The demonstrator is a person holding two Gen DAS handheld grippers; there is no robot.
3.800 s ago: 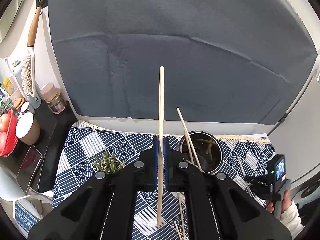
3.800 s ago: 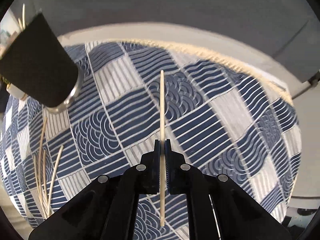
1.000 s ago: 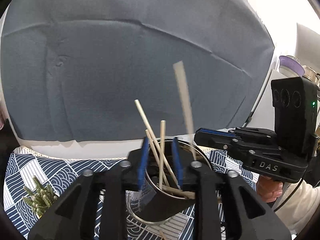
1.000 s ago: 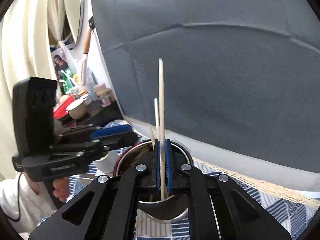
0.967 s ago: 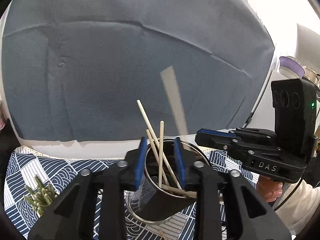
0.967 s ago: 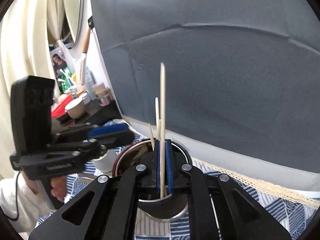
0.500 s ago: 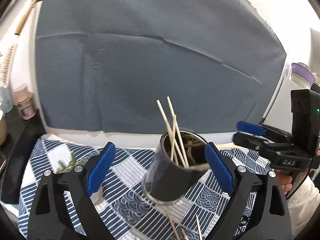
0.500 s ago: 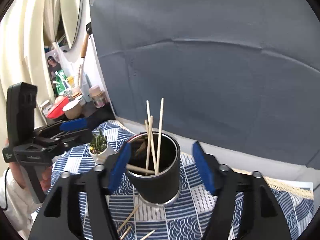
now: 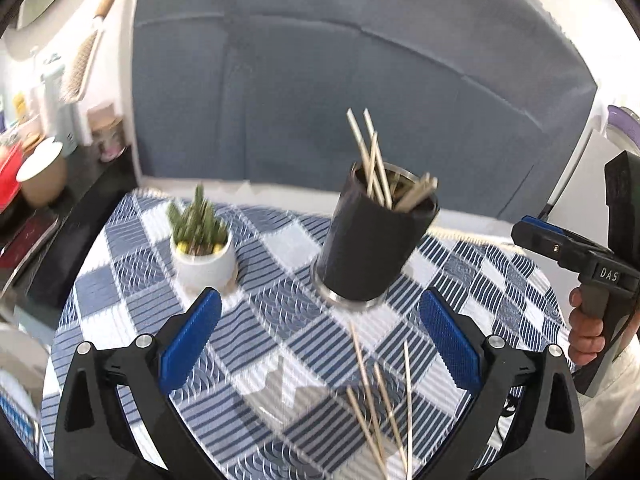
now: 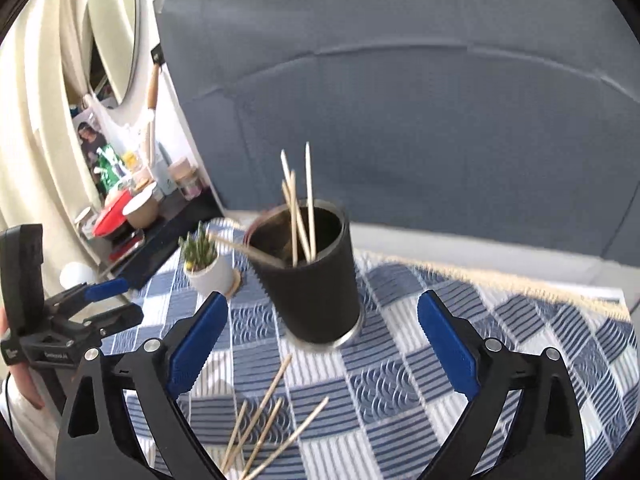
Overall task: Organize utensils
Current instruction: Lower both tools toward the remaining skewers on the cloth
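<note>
Blue-checked cloth (image 9: 280,344) carries a black cup (image 9: 370,248) with chopsticks (image 9: 374,160) inside; its bottom is hidden. Loose sticks (image 10: 264,420) run off-frame. Left gripper (image 9: 320,344) and right gripper (image 10: 322,344) are opening wide, empty. Cactus (image 9: 198,222) is blurred.

Black cup (image 9: 370,240) upright on checked cloth, steel rim at base, several wooden chopsticks (image 9: 372,160) standing inside. More chopsticks (image 10: 264,420) loose on cloth near cup.
</note>
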